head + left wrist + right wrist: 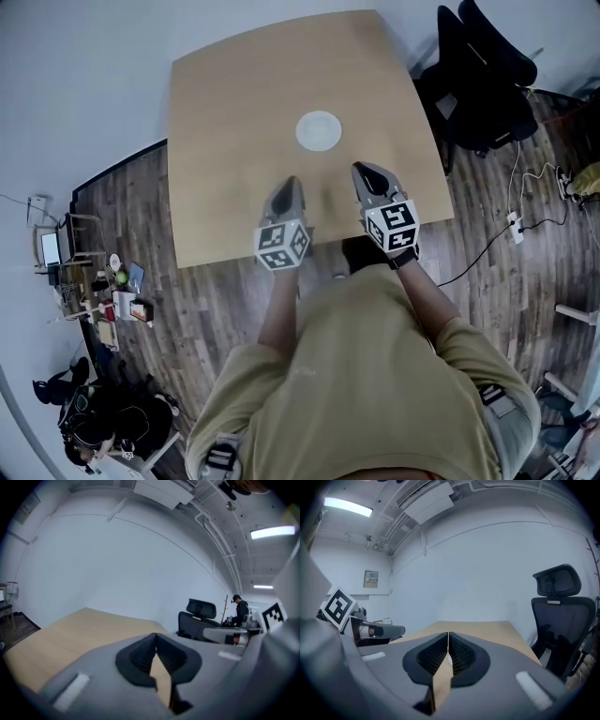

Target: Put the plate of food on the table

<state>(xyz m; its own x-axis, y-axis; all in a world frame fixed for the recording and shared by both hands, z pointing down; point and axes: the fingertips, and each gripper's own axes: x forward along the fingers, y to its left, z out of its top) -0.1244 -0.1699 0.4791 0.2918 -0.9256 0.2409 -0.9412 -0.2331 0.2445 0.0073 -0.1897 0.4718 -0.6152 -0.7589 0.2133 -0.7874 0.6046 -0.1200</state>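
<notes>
A white round plate [319, 131] lies near the middle of the light wooden table [234, 112]; from here it looks empty. My left gripper [291, 183] hovers over the table's near part, a short way in front of the plate and slightly left, and it is shut with nothing between its jaws. My right gripper [361, 169] hovers just right of it, also shut and empty. In the left gripper view the left gripper [155, 637] shows closed pads over the tabletop [70, 630]. The right gripper view shows the right gripper [448, 634] with its pads pressed together above the table [487, 630].
A black office chair [478, 75] stands at the table's far right corner. Cables and a power strip [514, 225] lie on the wooden floor to the right. Small furniture with clutter [112, 291] stands at the left. A person [241, 606] stands far back.
</notes>
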